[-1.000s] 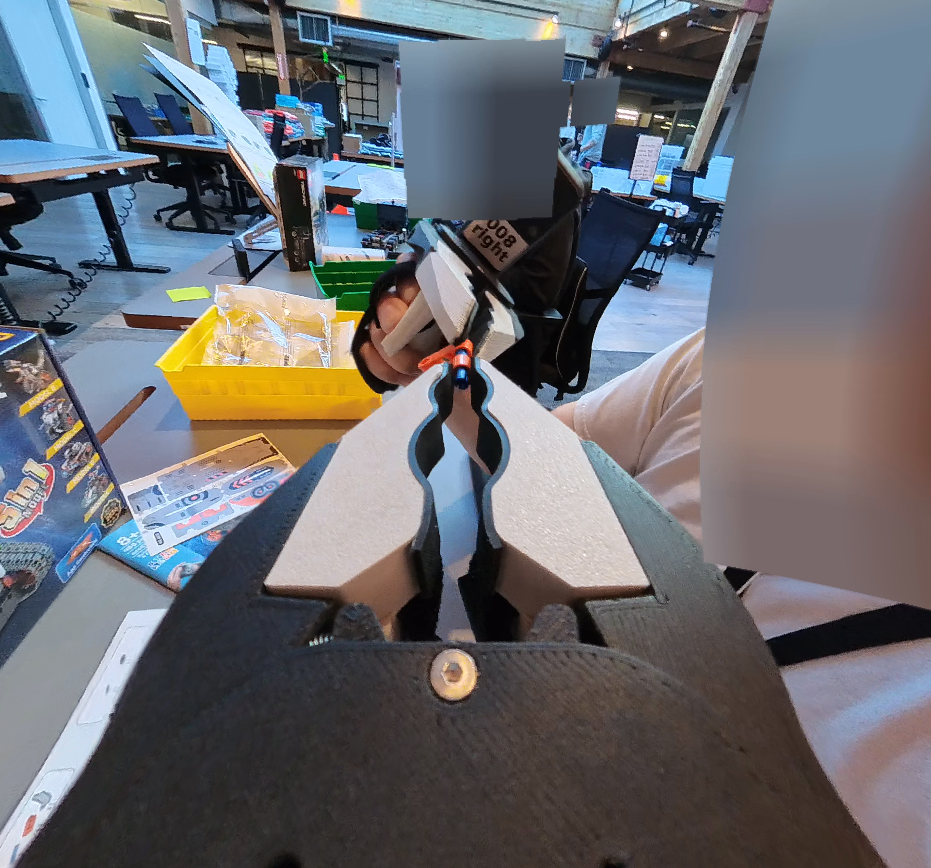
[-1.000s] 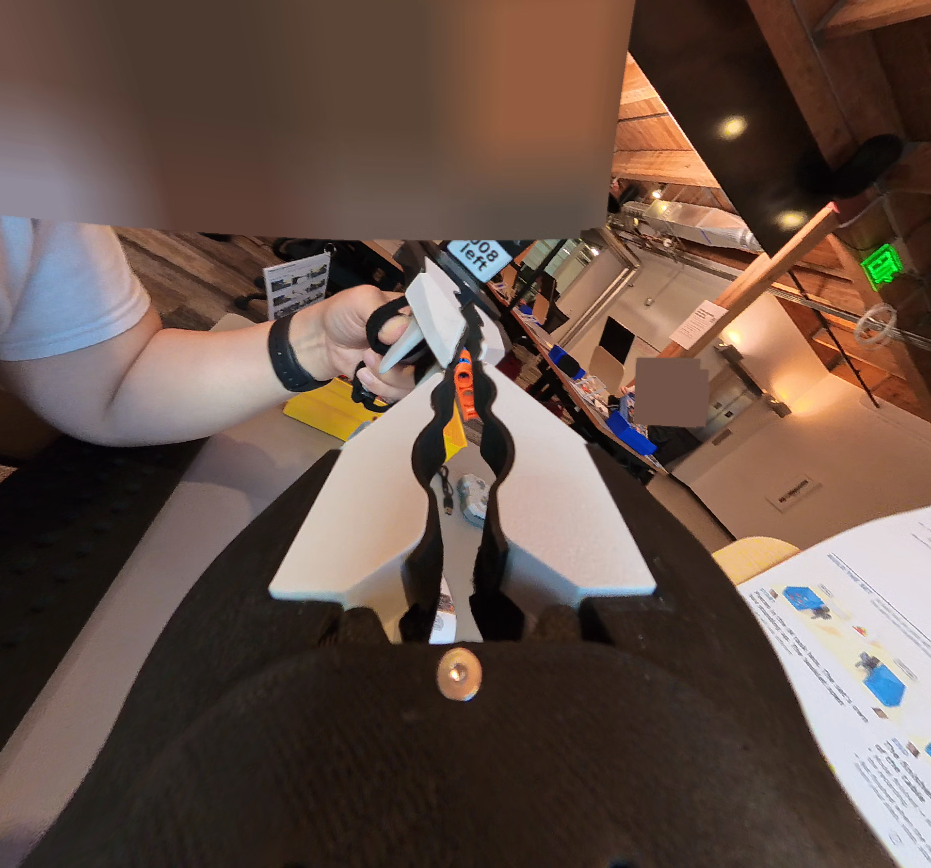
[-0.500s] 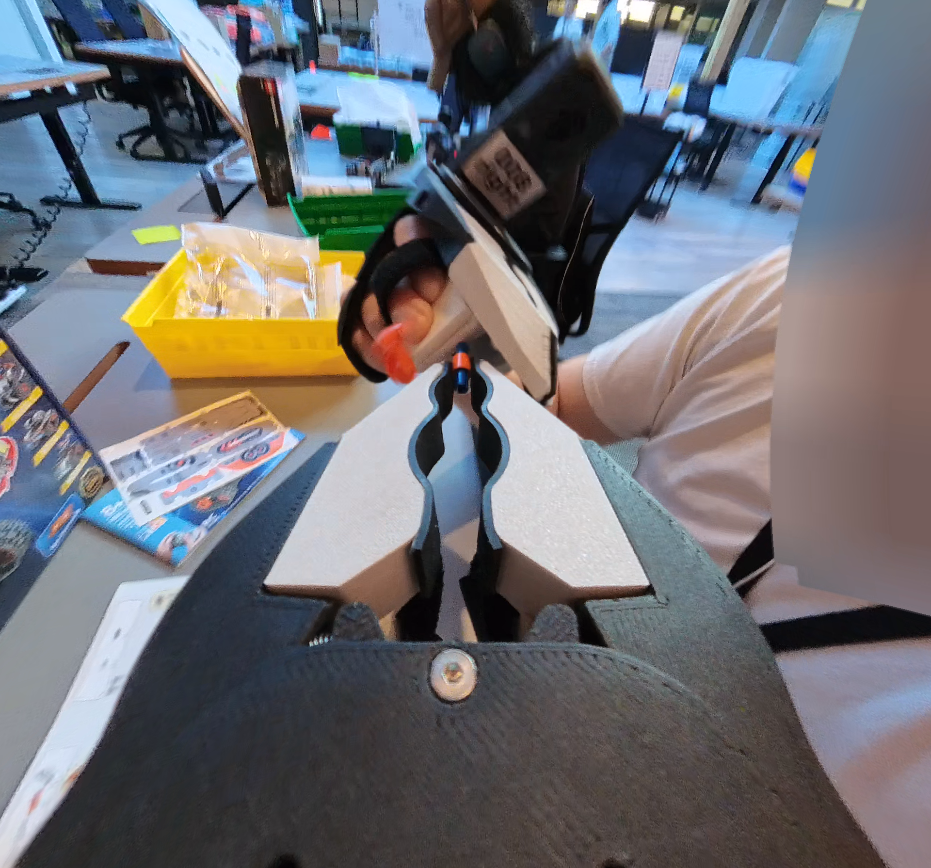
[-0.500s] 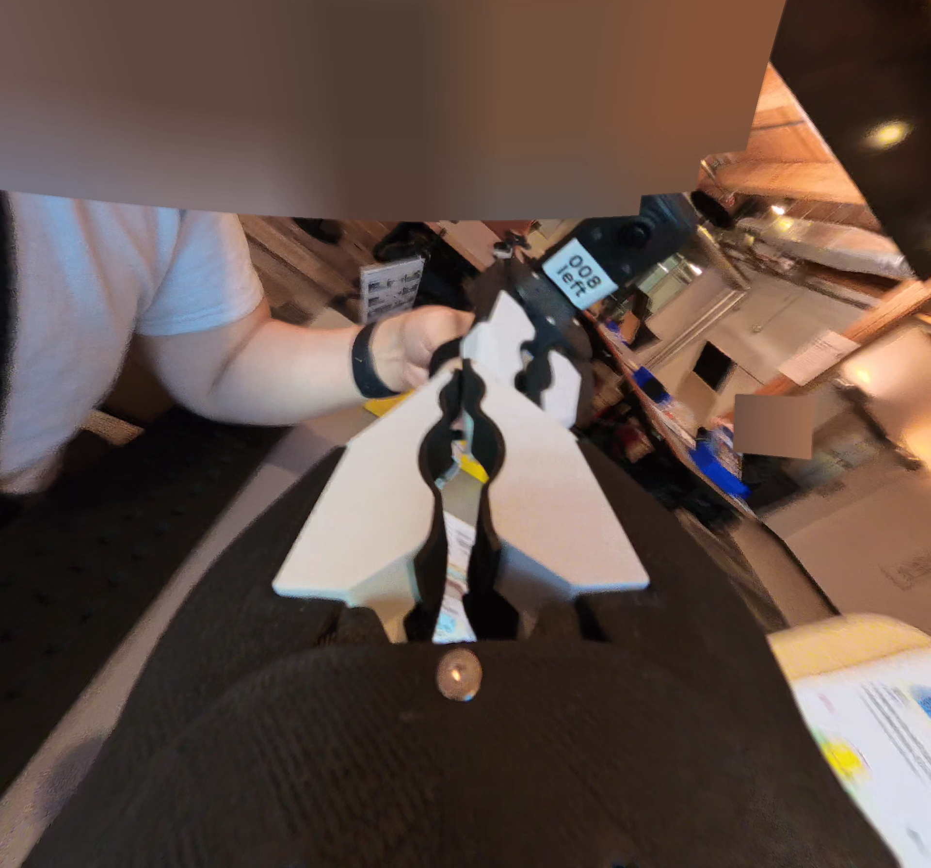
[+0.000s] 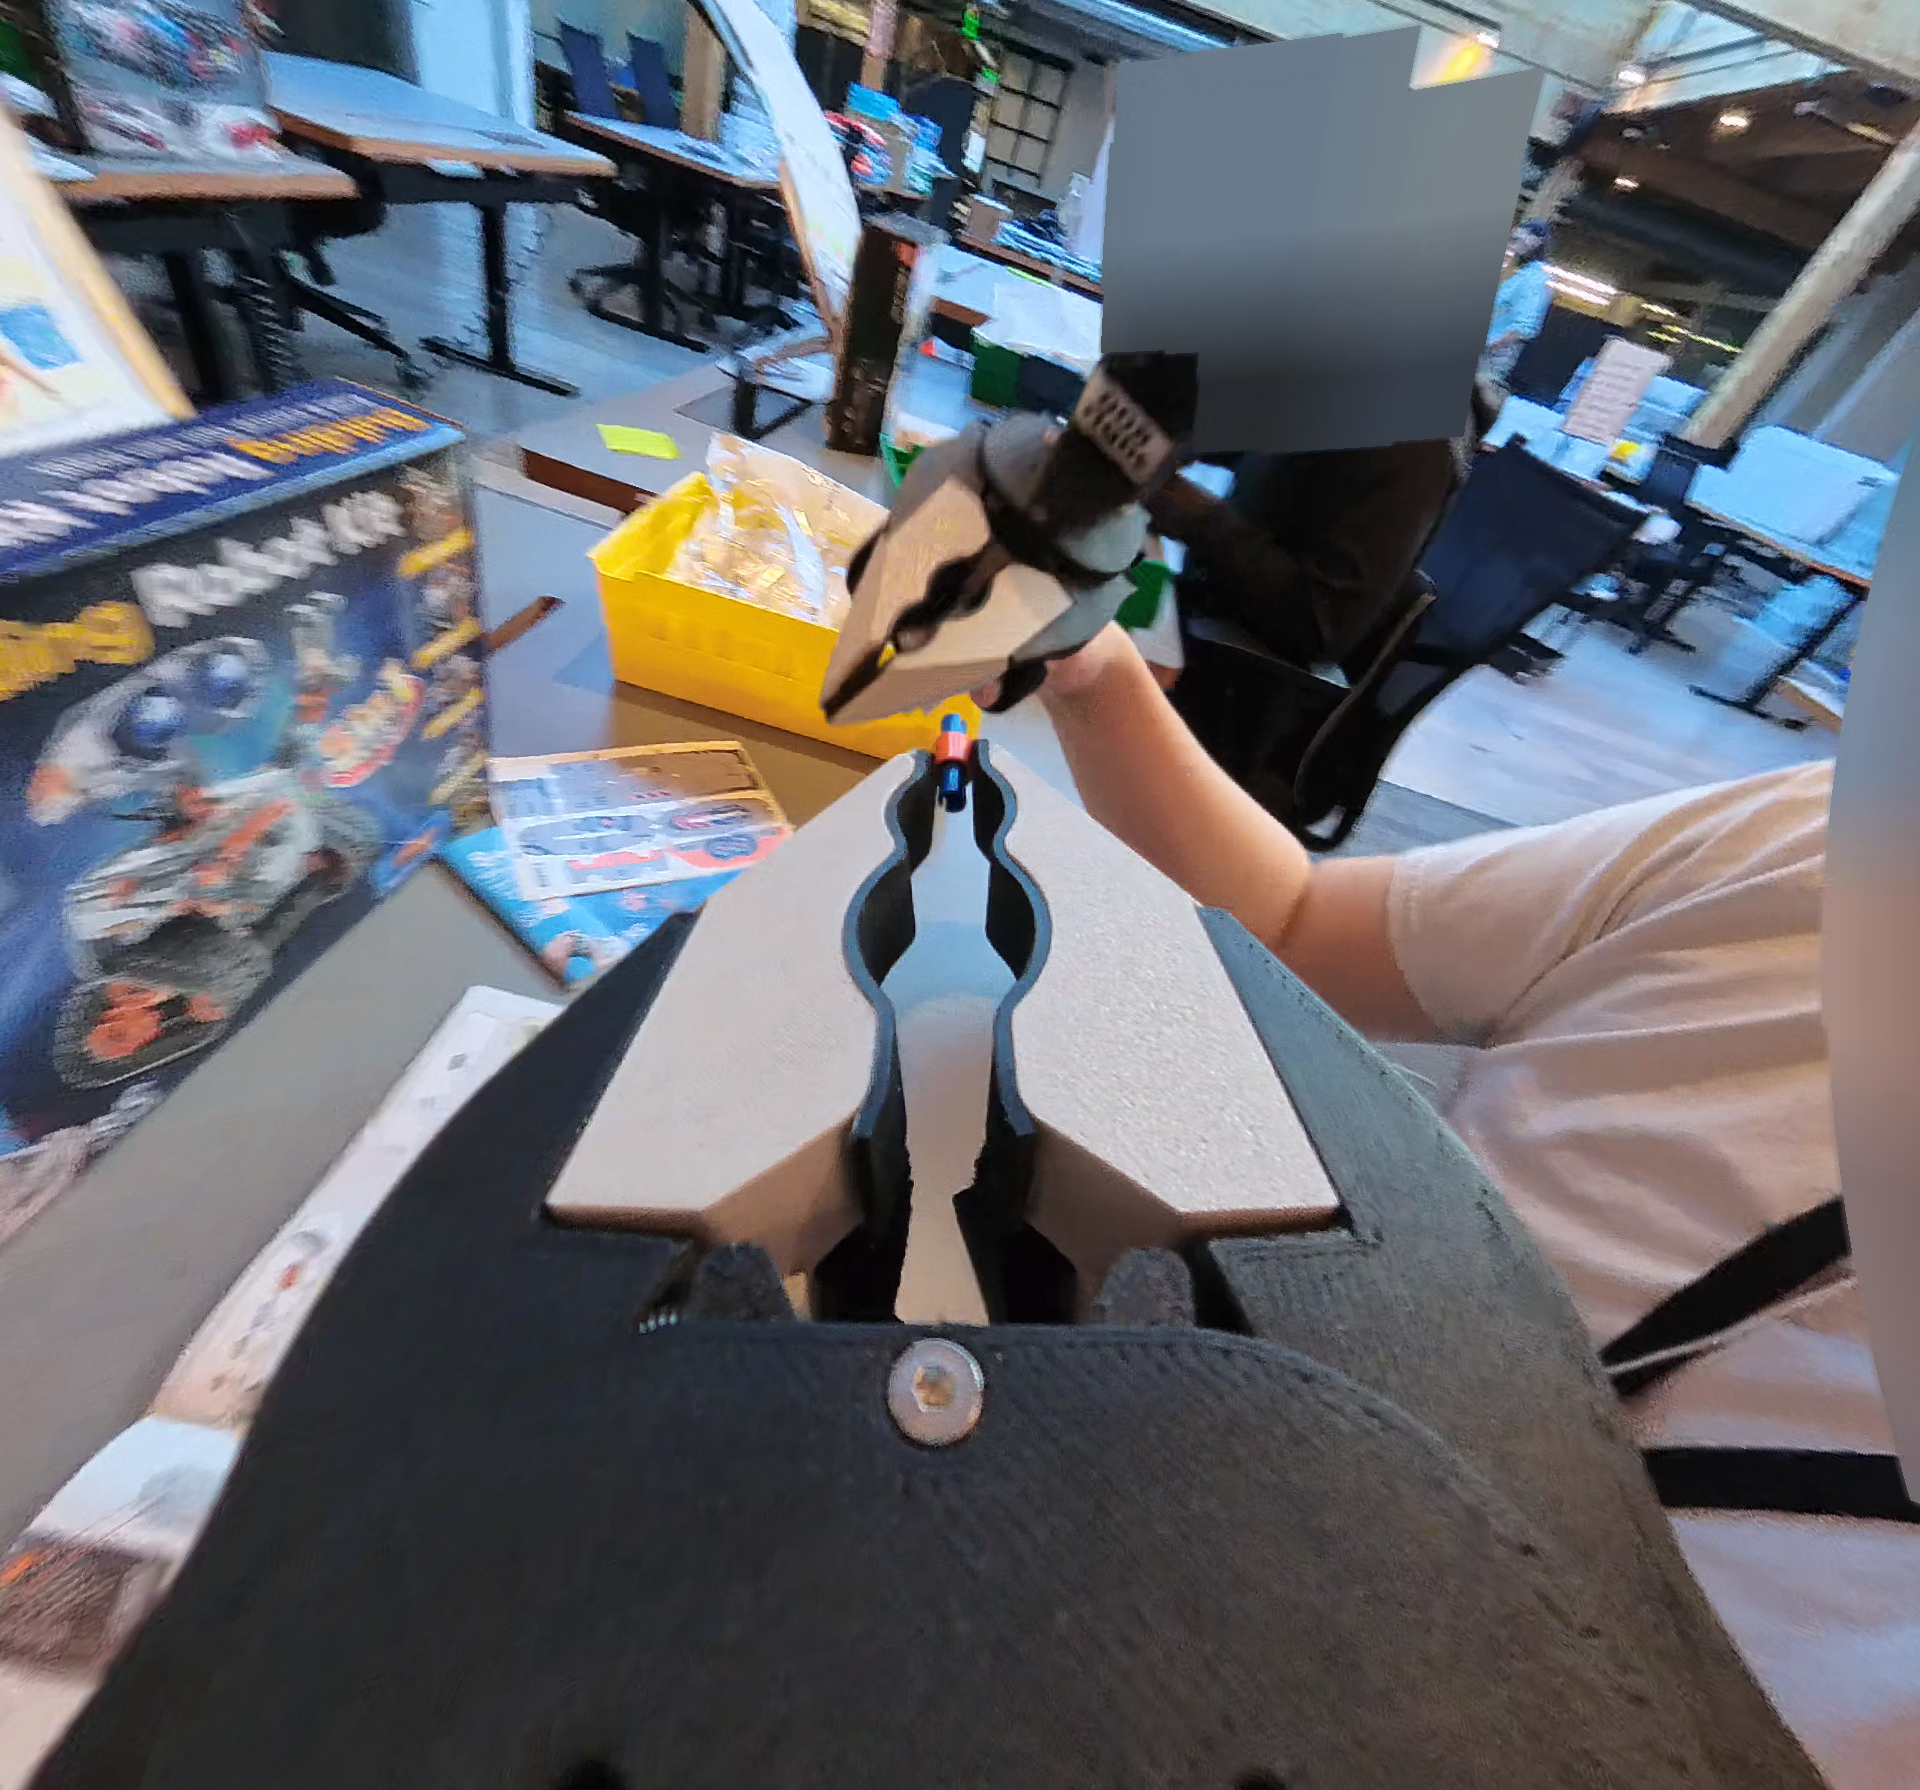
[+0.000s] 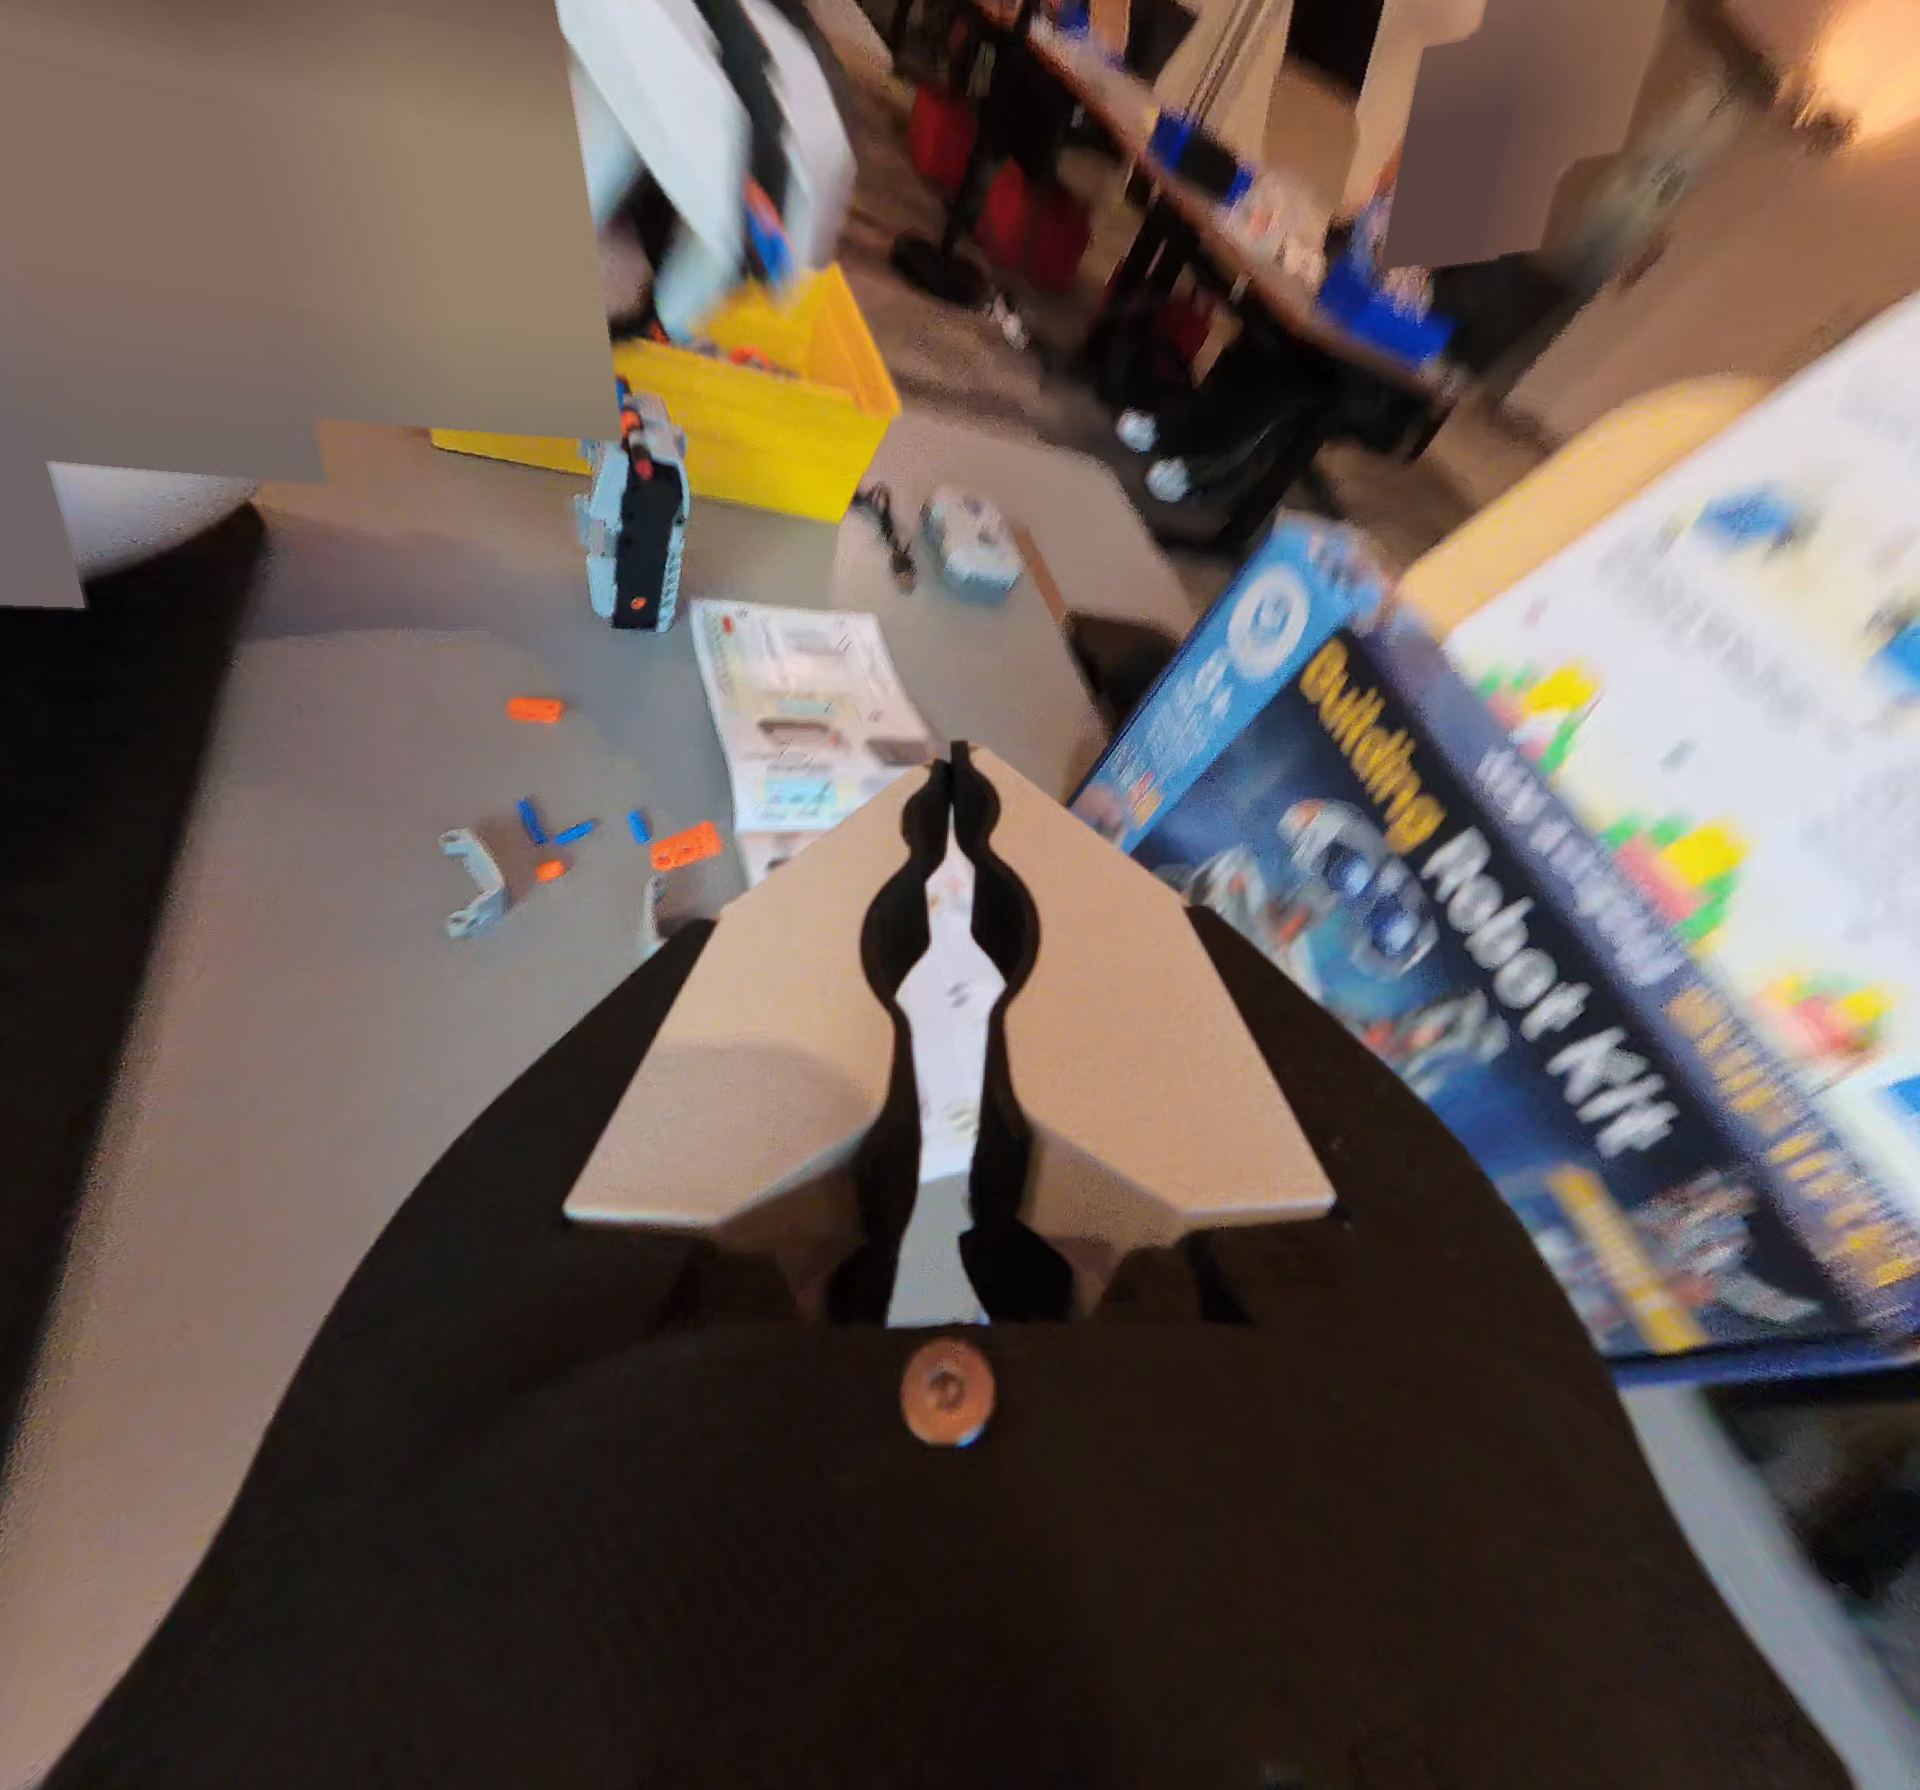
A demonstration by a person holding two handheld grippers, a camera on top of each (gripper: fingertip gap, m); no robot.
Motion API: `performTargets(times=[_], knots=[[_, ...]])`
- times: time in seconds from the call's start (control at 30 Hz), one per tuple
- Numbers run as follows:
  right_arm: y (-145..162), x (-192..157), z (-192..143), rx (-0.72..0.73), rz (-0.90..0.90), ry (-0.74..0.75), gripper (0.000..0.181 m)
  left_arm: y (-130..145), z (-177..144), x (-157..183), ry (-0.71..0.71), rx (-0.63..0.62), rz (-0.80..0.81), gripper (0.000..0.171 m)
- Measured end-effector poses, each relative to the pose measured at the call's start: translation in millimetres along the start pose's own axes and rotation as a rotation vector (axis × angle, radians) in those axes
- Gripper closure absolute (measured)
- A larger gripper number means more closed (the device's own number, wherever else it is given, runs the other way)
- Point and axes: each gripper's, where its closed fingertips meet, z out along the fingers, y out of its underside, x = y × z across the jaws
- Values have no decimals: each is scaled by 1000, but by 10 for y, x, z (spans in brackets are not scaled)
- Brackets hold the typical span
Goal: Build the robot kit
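Tiny blue plastic pin w/ an orange collar (image 5: 948,761) is pinched right at the tips of the left gripper (image 5: 950,772), held up over the grey table (image 5: 312,971). Right gripper (image 6: 954,772) is closed w/ nothing in it, tips together, above a white printed instruction sheet (image 6: 805,691). Loose orange and blue small plastic bits (image 6: 613,841) lie just left of it, yellow plastic bin (image 6: 769,421) farther back.
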Motion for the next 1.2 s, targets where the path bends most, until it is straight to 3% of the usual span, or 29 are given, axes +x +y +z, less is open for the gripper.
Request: performTargets(times=[0.07,0.17,0.23,0.37,0.53,0.6,0.67,0.77,0.87,0.93,1.03,1.2], knots=[[310,93,100,-27,178,-68,181,-124,-238,-70,-61,59,18,167],[677,36,411,-79,278,-148,179,-234,-543,-91,-93,118,8,167],[850,-229,626,-169,279,-256,168,-275,-688,-88,-111,143,13,167],[917,-846,832,-305,183,-463,167,-327,-859,-63,-141,174,37,167],[1244,-1430,742,-520,70,-601,169,-320,-912,-56,-136,168,40,167],[1523,-1526,532,-621,-6,-586,171,-337,-933,-49,-130,178,44,167],[1757,-1439,303,-729,54,-473,171,-349,-950,-33,-115,185,36,167],[1739,-1483,119,-660,280,-364,175,-369,-963,-4,-105,194,45,166],[1793,-1606,-32,-656,127,-338,176,-367,-957,33,-96,188,56,167],[1838,-1643,-18,-672,65,-321,179,-368,-946,66,-84,188,56,167],[1900,-1698,34,-718,144,-325,180,-349,-923,117,-80,170,71,167],[1900,-1856,150,-742,118,-339,181,-351,-916,193,-65,165,90,167]])
